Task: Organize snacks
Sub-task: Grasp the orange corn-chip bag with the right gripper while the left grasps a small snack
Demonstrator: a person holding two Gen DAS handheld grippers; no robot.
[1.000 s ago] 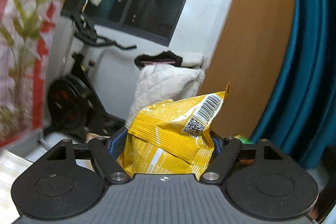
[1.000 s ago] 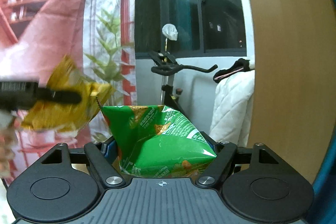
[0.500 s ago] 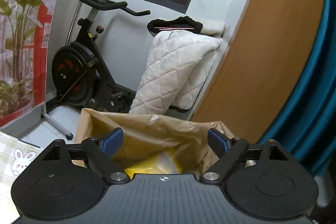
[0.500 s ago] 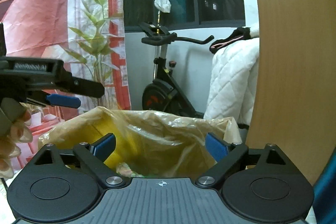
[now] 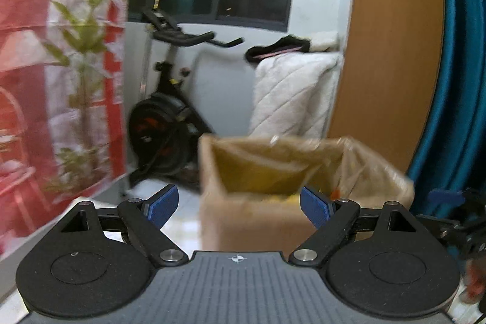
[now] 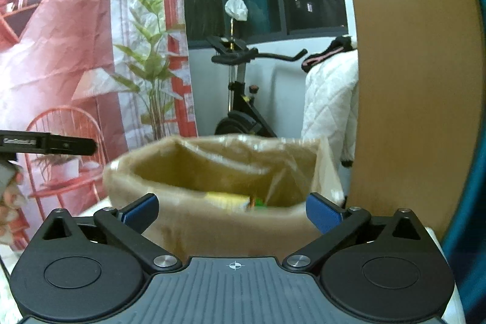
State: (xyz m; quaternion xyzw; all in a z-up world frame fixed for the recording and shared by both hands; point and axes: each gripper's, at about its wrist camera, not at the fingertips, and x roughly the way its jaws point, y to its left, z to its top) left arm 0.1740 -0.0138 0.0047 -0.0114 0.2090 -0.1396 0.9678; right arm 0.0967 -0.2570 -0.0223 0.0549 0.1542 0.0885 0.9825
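A cardboard box (image 5: 252, 220) lined with a clear plastic bag stands on the floor ahead; it also shows in the right wrist view (image 6: 212, 226). A yellow snack pack (image 6: 226, 198) and a bit of a green one (image 6: 259, 202) lie inside it. My left gripper (image 5: 240, 207) is open and empty, just short of the box. My right gripper (image 6: 232, 210) is open and empty, in front of the box. The left gripper's side (image 6: 48, 143) shows at the left of the right wrist view.
An exercise bike (image 5: 165, 123) and a white quilted blanket (image 5: 291, 99) stand behind the box. A wooden panel (image 5: 391, 50) and a teal curtain (image 5: 455, 81) are on the right. A printed red backdrop (image 6: 76, 66) hangs on the left.
One second ago the left gripper held the yellow pack and the right held the green pack. Both opened, the packs dropped into the box, and both grippers have since pulled back from it.
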